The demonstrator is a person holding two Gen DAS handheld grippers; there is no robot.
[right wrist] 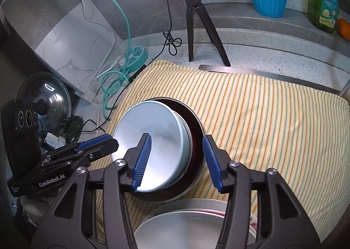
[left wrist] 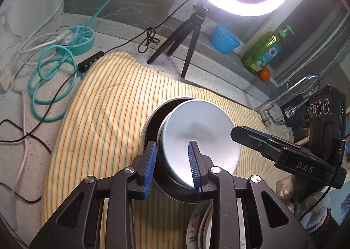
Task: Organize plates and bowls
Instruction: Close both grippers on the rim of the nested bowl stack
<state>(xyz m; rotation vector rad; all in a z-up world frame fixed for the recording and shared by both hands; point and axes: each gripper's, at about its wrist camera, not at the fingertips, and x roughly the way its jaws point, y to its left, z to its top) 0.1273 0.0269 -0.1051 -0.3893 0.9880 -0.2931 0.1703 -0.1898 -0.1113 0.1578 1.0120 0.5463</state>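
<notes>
My left hand-held gripper (left wrist: 172,162) stands partly open, its blue pads astride the near left rim of the pale blue bowl (left wrist: 201,137); the left pad (left wrist: 151,168) lies outside the rim and the right pad over the bowl's inside, neither visibly pressing. My right hand-held gripper (right wrist: 178,161) stands wider open, its left pad (right wrist: 142,159) over the bowl's inside and its right pad beyond the rim of the dark bowl (right wrist: 196,131); it holds nothing. The pale blue bowl sits nested and tilted inside the dark bowl, off-centre toward my left. Both rest on the striped cloth (right wrist: 273,122) spread over the worktop (left wrist: 122,37). Nearer to me, at the lower edge, is a stack of white plates (right wrist: 192,225), one with a flower pattern (left wrist: 194,229). Behind the cloth stands a ring light on a tripod (left wrist: 186,37).
</notes>
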